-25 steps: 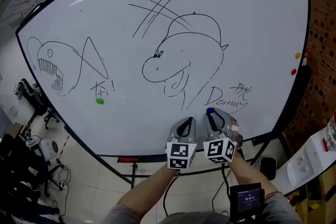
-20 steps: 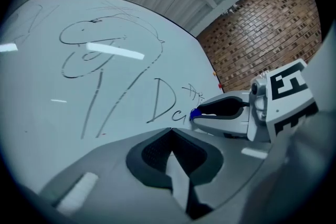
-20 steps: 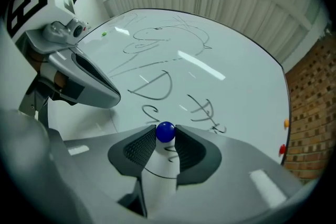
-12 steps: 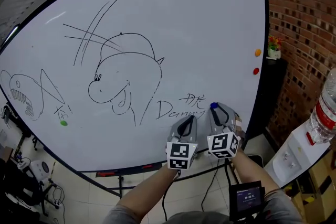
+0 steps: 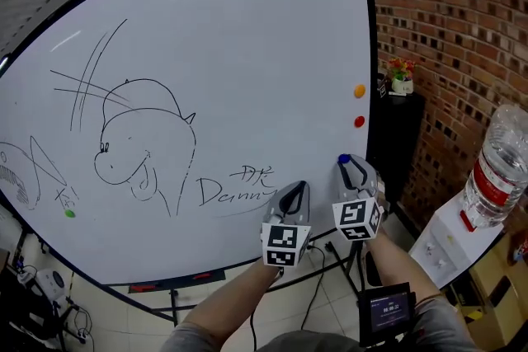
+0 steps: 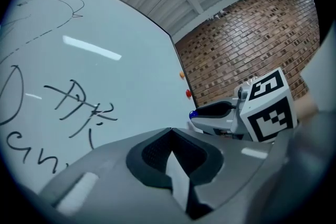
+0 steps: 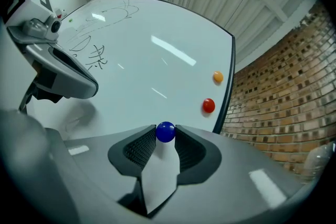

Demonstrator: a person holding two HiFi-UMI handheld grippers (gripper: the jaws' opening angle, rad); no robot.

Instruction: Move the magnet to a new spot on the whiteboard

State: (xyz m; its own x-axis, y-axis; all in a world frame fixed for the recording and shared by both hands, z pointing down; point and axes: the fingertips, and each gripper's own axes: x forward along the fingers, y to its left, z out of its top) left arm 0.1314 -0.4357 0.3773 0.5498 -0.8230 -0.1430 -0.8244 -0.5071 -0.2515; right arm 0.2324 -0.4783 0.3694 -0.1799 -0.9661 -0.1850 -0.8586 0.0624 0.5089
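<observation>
Whiteboard (image 5: 247,37): white face, black frame, black line drawings and black script.

Magnets: blue magnet (image 7: 165,131); orange magnet (image 5: 360,91); red magnet (image 5: 359,122); green magnet (image 5: 69,213).

Right hand-held gripper (image 7: 165,139) and left hand-held gripper (image 6: 170,135): grey bodies, black pads with a fine dotted texture.

Marker cubes (image 5: 282,244): white faces carrying black square patterns.

Brick wall (image 5: 462,29): red-brown bricks in regular courses, pale mortar lines.

Water bottle (image 5: 493,169): clear, with a red and white label. Dispenser (image 5: 450,247) beneath it: white.

Cabinet (image 5: 398,148) beside the board: black.

Wrist device (image 5: 388,311): black casing, blue-lit screen.
</observation>
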